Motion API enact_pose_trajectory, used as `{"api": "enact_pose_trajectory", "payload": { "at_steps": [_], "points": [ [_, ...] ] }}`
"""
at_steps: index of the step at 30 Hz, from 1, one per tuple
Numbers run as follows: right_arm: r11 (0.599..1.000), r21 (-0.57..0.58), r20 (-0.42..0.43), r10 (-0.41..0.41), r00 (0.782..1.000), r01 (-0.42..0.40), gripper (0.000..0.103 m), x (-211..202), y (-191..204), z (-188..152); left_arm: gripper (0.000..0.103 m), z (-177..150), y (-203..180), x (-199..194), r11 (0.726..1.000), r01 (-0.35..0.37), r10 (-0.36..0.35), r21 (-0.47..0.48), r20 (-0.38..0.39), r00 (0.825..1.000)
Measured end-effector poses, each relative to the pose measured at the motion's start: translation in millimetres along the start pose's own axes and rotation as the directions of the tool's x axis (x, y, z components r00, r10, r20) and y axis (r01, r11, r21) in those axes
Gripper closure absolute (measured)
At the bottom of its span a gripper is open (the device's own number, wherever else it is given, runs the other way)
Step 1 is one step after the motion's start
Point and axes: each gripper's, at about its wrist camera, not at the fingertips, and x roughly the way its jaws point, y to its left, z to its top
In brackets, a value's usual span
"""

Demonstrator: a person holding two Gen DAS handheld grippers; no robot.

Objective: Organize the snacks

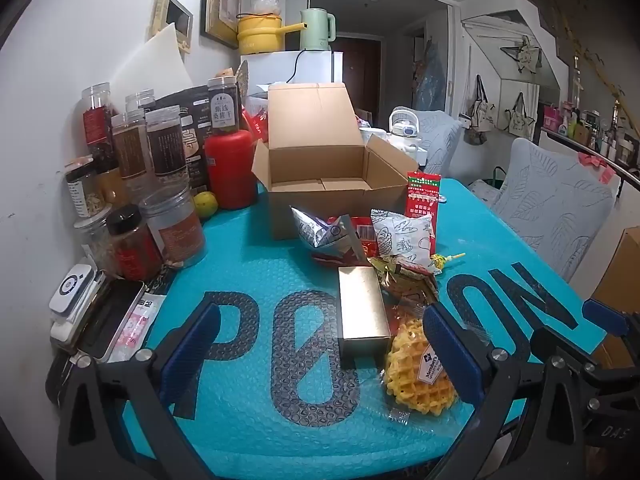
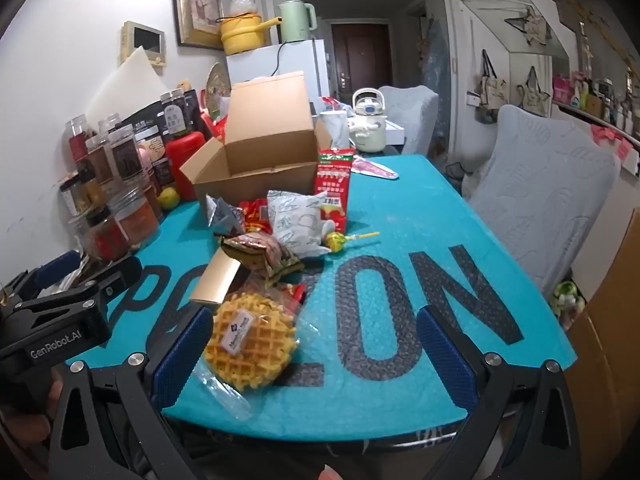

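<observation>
Just in front of the open cardboard box (image 1: 320, 168), heaped on the teal bubble-wrap tabletop (image 1: 256, 280): a pile of snacks, likely gathered there for loading into the box, whose lid stands raised and whose inside looks bare. Nearest of the pile, a wrapped waffle (image 2: 252, 340), labelled "Member's Mark" as far as legible; behind it toward the box, a plain gold carton (image 1: 362, 312), a white pouch with line drawings (image 1: 404, 236), a red packet (image 1: 423, 200) with Chinese print propped upright, and a lollipop (image 2: 334, 241). Across the tabletop, large dark letters, partly covered. Left of the box, jars (image 1: 132, 168) against the wall. Left gripper (image 1: 320, 356) and right gripper (image 2: 312, 352) both with fingers spread wide, empty, hovering short of the waffle. "GenRobot.AI" printed on the left gripper's body.
</observation>
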Motion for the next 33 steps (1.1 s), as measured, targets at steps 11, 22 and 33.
{"api": "enact_pose_trajectory", "payload": {
  "at_steps": [11, 22, 33],
  "points": [
    [1.000, -0.006, 0.017, -0.009, 1.000, 0.009, 0.000, -6, 6, 2, 0.000, 2, 0, -8, 1.000, 0.015, -0.015, -0.002, 0.012, 1.000],
    [1.000, -0.020, 0.035, 0.005, 0.999, -0.005, 0.000, -13, 7, 2, 0.000, 3, 4, -9, 1.000, 0.017, -0.016, -0.013, 0.012, 1.000],
    [1.000, -0.021, 0.039, 0.007, 0.999, -0.006, 0.000, -13, 7, 2, 0.000, 0, 2, -9, 1.000, 0.016, -0.016, -0.011, 0.012, 1.000]
  ]
}}
